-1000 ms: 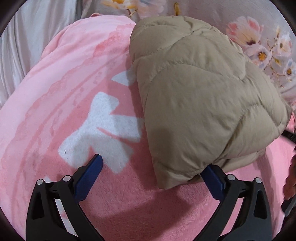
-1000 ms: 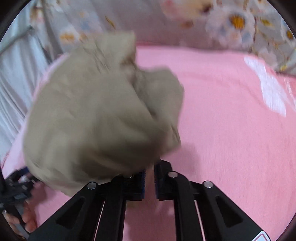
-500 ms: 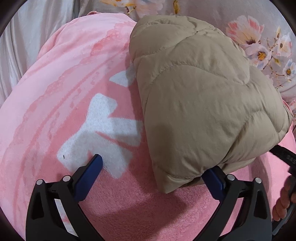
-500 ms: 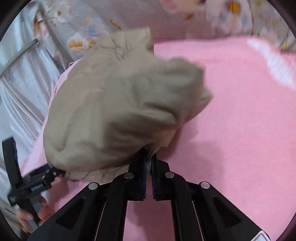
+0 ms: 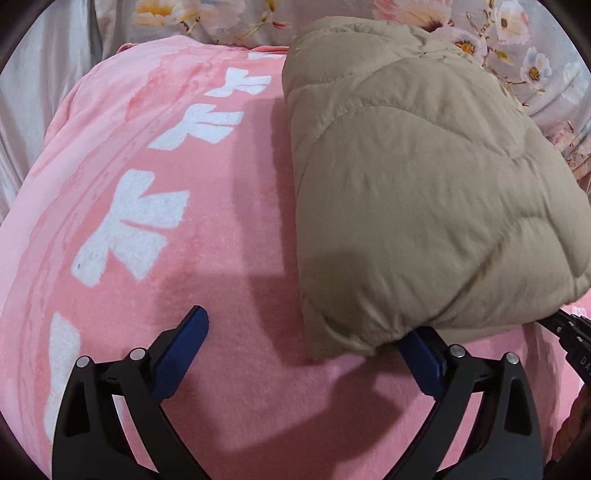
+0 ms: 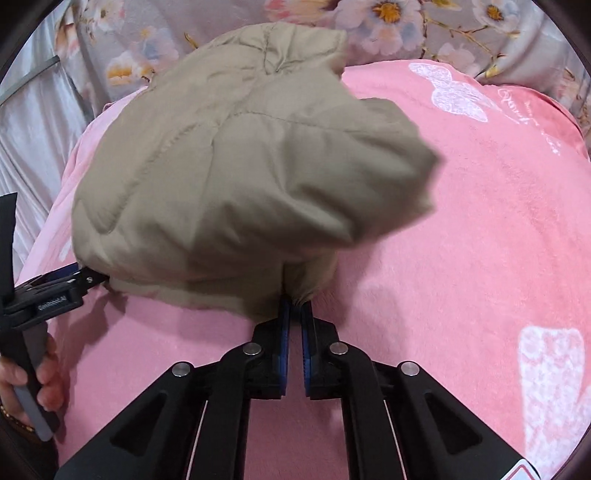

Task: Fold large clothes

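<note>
So there's this puffy tan jacket (image 5: 424, 192) bundled into a thick quilted lump, sitting on a pink blanket (image 5: 229, 206) spread over what looks like a bed. The blanket has white block shapes printed on it, plus a white butterfly (image 6: 458, 92) and some script on the far side in the right view. Behind it is grey floral fabric (image 6: 388, 22), and off to the left something pale and silky (image 5: 40, 74) hangs down.

The right hand-held gripper (image 6: 293, 314) is clenched right on the near edge of the jacket. You can see a little pinch of tan fabric squeezed between its blue pads (image 6: 283, 332), so it's definitely got hold of the jacket's lower hem or corner. The far-right edge of the lump is a bit blurry, so I can't say much about the shape there.

The left hand-held gripper (image 5: 306, 332) is spread wide, its jaws easing inward a touch. One blue pad (image 5: 184, 350) is out over bare blanket, the other (image 5: 424, 365) is tucked just under the near corner of the jacket, so it's not squeezing anything. From the right view you can see that same gripper poking at the jacket's left corner, with a person's hand (image 6: 33, 384) wrapped around its handle.
</note>
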The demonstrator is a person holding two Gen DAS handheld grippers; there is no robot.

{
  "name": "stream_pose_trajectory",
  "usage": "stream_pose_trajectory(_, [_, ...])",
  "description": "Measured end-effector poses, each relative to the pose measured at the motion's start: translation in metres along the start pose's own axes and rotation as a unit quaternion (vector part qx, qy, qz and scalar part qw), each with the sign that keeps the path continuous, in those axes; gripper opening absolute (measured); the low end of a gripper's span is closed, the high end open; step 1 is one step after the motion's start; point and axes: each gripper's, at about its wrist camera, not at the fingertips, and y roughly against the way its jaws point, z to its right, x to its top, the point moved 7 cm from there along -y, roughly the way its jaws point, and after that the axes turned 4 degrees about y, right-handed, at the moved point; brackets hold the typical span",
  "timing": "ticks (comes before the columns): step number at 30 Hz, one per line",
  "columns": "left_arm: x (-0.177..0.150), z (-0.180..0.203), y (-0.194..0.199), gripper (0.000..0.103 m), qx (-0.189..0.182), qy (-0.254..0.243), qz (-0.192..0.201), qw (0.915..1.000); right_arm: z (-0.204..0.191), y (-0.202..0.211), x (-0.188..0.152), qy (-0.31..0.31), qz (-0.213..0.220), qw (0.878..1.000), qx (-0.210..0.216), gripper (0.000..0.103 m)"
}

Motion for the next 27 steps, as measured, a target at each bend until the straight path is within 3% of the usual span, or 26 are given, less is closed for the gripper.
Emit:
stream_pose_trajectory(3, [-0.006,-0.006,0.039,0.093,-0.02,-0.007,0.01,0.9997,0.013,0.059,0.004,0.004,0.047,0.998,-0.028,0.004])
stream_pose_trajectory(7, [0.013,-0.006,0.09,0.093,-0.002,-0.014,0.063,0.9979,0.009,0.094,0.042,-0.003,0.097,0.995,0.002,0.005])
stream_pose_trajectory(9, [0.038,0.007,0.098,0.094,0.011,-0.016,0.089,0.9959,0.002,0.087,0.059,-0.008,0.111,0.994,0.012,0.005])
stream_pose_trajectory(13, [0.072,0.043,0.068,0.094,0.061,-0.025,0.095,0.9933,-0.003,0.028,0.069,-0.031,0.062,0.997,0.027,0.005])
stream_pose_trajectory(15, [0.075,0.053,0.049,0.094,0.084,-0.031,0.083,0.9925,-0.003,0.001,0.061,-0.041,0.036,0.998,0.029,0.004])
stream_pose_trajectory(18, [0.069,0.059,0.027,0.098,0.09,-0.02,0.076,0.9928,0.002,-0.021,0.05,-0.055,0.026,0.998,0.03,0.001])
stream_pose_trajectory(23, [0.061,0.056,0.013,0.098,0.083,-0.004,0.072,0.9939,0.0,-0.031,0.045,-0.039,0.027,0.999,0.024,0.001])
stream_pose_trajectory(27, [0.058,0.06,0.017,0.098,0.104,-0.013,0.078,0.9914,-0.001,-0.019,0.044,-0.041,0.03,0.999,0.014,0.007])
